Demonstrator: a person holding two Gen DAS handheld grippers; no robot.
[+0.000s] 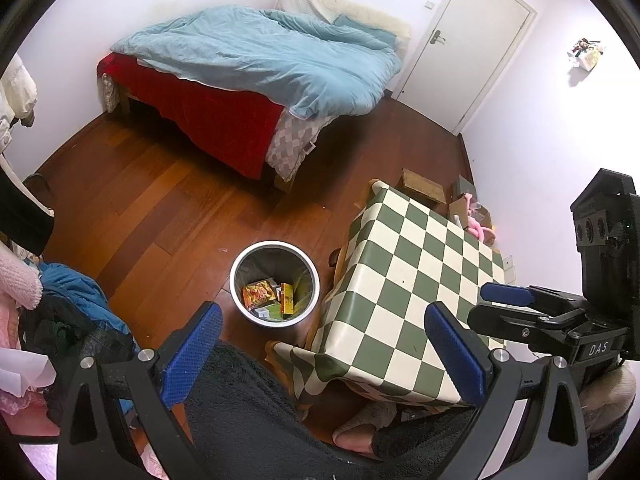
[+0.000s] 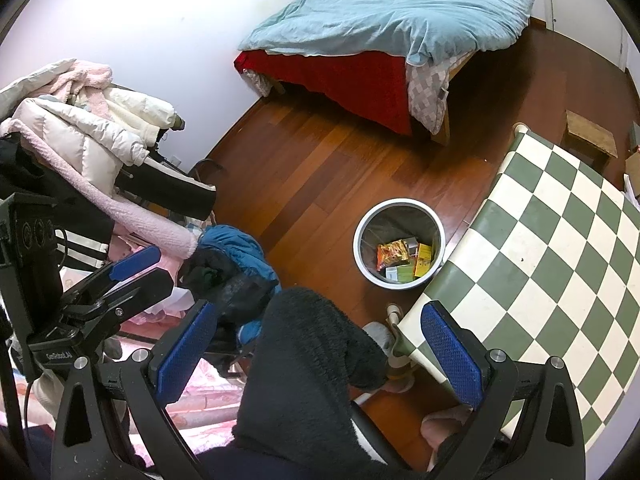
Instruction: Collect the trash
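A round white trash bin with a grey liner stands on the wood floor beside the checkered table. Inside lie an orange snack wrapper and yellow and green cartons. The bin also shows in the right wrist view, with the wrapper and cartons. My left gripper is open and empty, held high above the bin and my dark-clothed knee. My right gripper is open and empty, also high. Each gripper shows in the other's view, the right one and the left one.
A bed with a blue duvet and red sheet stands at the back. A white door is at the far right. A heap of clothes lies left of me. A small wooden stool and boxes sit behind the table.
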